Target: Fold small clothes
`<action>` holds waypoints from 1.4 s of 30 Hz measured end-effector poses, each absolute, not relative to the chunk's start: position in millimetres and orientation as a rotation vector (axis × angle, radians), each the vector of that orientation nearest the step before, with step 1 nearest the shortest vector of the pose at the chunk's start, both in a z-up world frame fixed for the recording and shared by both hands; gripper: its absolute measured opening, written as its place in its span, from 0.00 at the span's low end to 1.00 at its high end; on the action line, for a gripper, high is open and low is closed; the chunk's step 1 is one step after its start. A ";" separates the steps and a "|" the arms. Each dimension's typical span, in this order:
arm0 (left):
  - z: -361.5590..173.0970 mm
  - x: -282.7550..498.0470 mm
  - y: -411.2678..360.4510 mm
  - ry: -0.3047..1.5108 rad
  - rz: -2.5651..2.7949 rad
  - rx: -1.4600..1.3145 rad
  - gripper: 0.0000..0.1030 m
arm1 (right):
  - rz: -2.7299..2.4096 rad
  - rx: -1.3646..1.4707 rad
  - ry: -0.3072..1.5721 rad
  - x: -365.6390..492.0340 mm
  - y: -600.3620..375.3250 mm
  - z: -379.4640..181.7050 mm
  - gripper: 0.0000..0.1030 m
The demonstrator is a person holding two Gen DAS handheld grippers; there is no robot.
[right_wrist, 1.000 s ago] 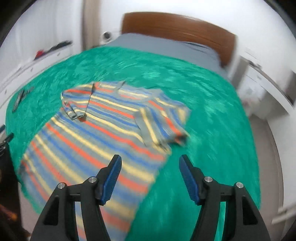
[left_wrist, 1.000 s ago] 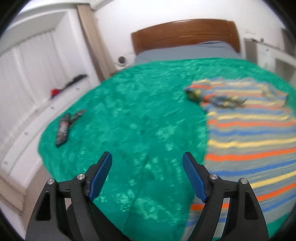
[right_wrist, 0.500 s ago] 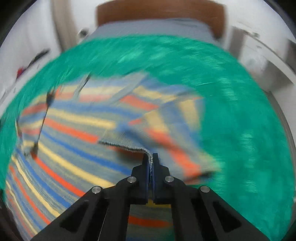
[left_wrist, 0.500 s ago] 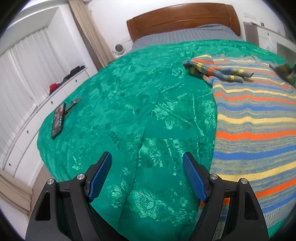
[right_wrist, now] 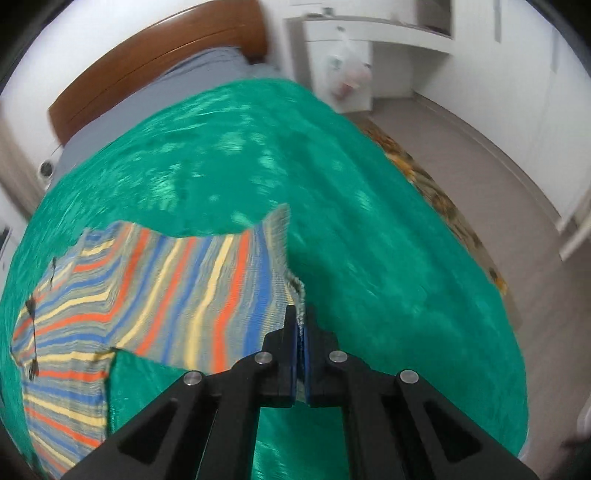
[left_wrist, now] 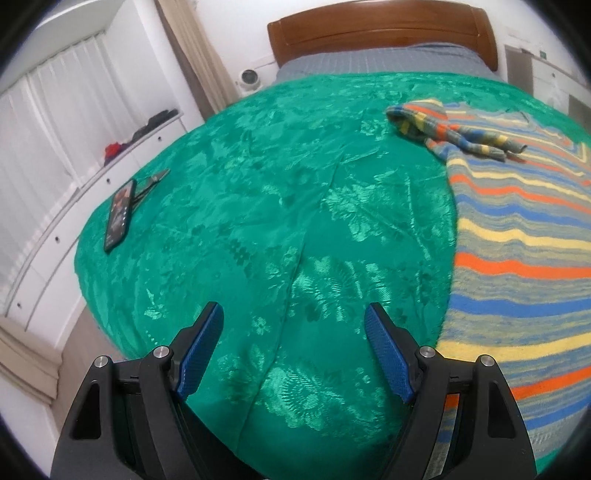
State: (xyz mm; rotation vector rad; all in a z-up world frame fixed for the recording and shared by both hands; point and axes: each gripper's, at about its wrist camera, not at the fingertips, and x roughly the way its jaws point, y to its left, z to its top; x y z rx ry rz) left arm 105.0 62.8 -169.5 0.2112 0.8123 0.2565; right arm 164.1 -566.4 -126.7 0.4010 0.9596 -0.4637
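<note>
Fabric of the striped shirt [right_wrist: 177, 280] lies spread on the green bedspread [right_wrist: 369, 229], and the right gripper [right_wrist: 300, 325] is clamped on the hem of one sleeve, drawing it out taut above the bedspread. The left gripper [left_wrist: 293, 345] hangs over the bedspread just beside the shirt's edge, jaws wide apart and holding nothing. A phone [left_wrist: 120, 208] rests on the bedspread, well apart from the shirt.

a green patterned bedspread [left_wrist: 258, 221] covers the bed, with a wooden headboard [left_wrist: 380, 33] at its far end. a dark phone [left_wrist: 119, 210] lies near the spread's left edge, and a white plastic bag [right_wrist: 349, 75] hangs by the white cabinets.
</note>
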 end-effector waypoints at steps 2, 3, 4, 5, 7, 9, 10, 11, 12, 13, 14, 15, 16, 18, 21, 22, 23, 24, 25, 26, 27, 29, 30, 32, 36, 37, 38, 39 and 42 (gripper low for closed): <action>-170.0 105.0 63.9 0.817 0.260 0.207 0.78 | -0.501 0.436 0.984 153.1 -578.6 -139.8 0.01; -170.7 105.8 63.6 0.821 0.261 0.210 0.78 | -0.508 0.452 0.992 150.8 -582.8 -144.0 0.01; -172.3 106.5 62.5 0.827 0.262 0.217 0.78 | -0.516 0.473 1.002 147.7 -586.5 -150.8 0.01; -173.7 106.9 61.0 0.831 0.262 0.226 0.78 | -0.517 0.488 1.006 145.8 -588.1 -155.4 0.01; -174.8 106.1 57.8 0.829 0.261 0.243 0.78 | -0.518 0.489 1.002 143.5 -587.6 -159.2 0.01; -174.8 104.6 54.9 0.825 0.256 0.259 0.78 | -0.513 0.498 1.000 141.8 -588.7 -160.1 0.01; -174.9 103.8 53.7 0.824 0.251 0.265 0.78 | -0.501 0.530 0.997 140.2 -592.3 -159.7 0.02; -175.0 103.3 52.7 0.823 0.246 0.269 0.78 | -0.499 0.547 0.998 138.0 -596.3 -157.9 0.03; -175.1 103.0 52.0 0.823 0.242 0.273 0.78 | -0.513 0.547 0.995 134.6 -599.4 -154.4 0.05; -175.2 102.8 51.3 0.823 0.240 0.275 0.78 | -0.531 0.534 0.988 132.9 -599.3 -148.9 0.08; -175.3 103.1 50.9 0.823 0.240 0.276 0.78 | -0.537 0.514 0.978 131.5 -597.7 -142.7 0.13; -175.8 103.3 50.2 0.824 0.239 0.277 0.79 | -0.530 0.500 0.967 129.6 -595.1 -138.1 0.12; -176.1 103.5 49.4 0.824 0.238 0.279 0.79 | -0.501 0.478 0.946 127.7 -588.6 -127.7 0.13; -176.1 103.7 47.3 0.821 0.235 0.286 0.79 | -0.421 0.466 0.916 132.1 -575.2 -117.2 0.12; -174.0 101.7 43.6 0.818 0.226 0.300 0.79 | -0.300 0.445 0.910 141.1 -552.4 -119.0 0.26; -171.5 100.5 42.4 0.821 0.219 0.304 0.79 | -0.291 0.427 0.924 142.8 -547.0 -125.6 0.31; -166.8 98.7 42.0 0.824 0.208 0.304 0.80 | -0.286 0.416 0.946 144.4 -543.8 -134.5 0.39; -160.3 96.6 42.5 0.824 0.195 0.298 0.79 | -0.286 0.416 0.988 145.8 -543.5 -147.7 0.40; -154.4 95.3 43.1 0.821 0.180 0.297 0.79 | -0.298 0.426 1.024 143.5 -546.0 -161.0 0.39; -145.8 94.0 42.5 0.810 0.163 0.309 0.79 | -0.306 0.431 1.012 136.8 -548.5 -165.2 0.36; -135.8 93.8 40.6 0.792 0.147 0.327 0.80 | -0.323 0.413 1.001 131.0 -548.4 -162.8 0.34; -111.2 98.7 33.8 0.744 0.087 0.351 0.83 | -0.382 0.343 1.011 123.2 -542.7 -154.4 0.34; -99.6 104.1 28.4 0.726 0.046 0.356 0.85 | -0.393 0.316 0.993 114.2 -536.8 -145.6 0.35; -78.5 122.8 10.9 0.703 -0.058 0.373 0.86 | -0.373 0.320 0.949 98.6 -530.1 -133.6 0.36; -75.8 171.6 -46.0 0.741 -0.270 0.467 0.86 | -0.295 0.329 0.872 66.0 -489.8 -116.4 0.42; -85.3 189.0 -65.2 0.756 -0.307 0.510 0.86 | -0.269 0.330 0.857 58.2 -476.1 -115.1 0.42; -93.2 199.0 -77.1 0.768 -0.317 0.542 0.85 | -0.246 0.334 0.843 50.5 -462.2 -115.1 0.42; -102.4 211.9 -87.6 0.785 -0.320 0.575 0.81 | -0.232 0.338 0.837 47.0 -452.8 -116.4 0.42; -128.4 251.8 -105.9 0.866 -0.350 0.599 0.74 | -0.172 0.356 0.831 24.3 -416.1 -124.6 0.43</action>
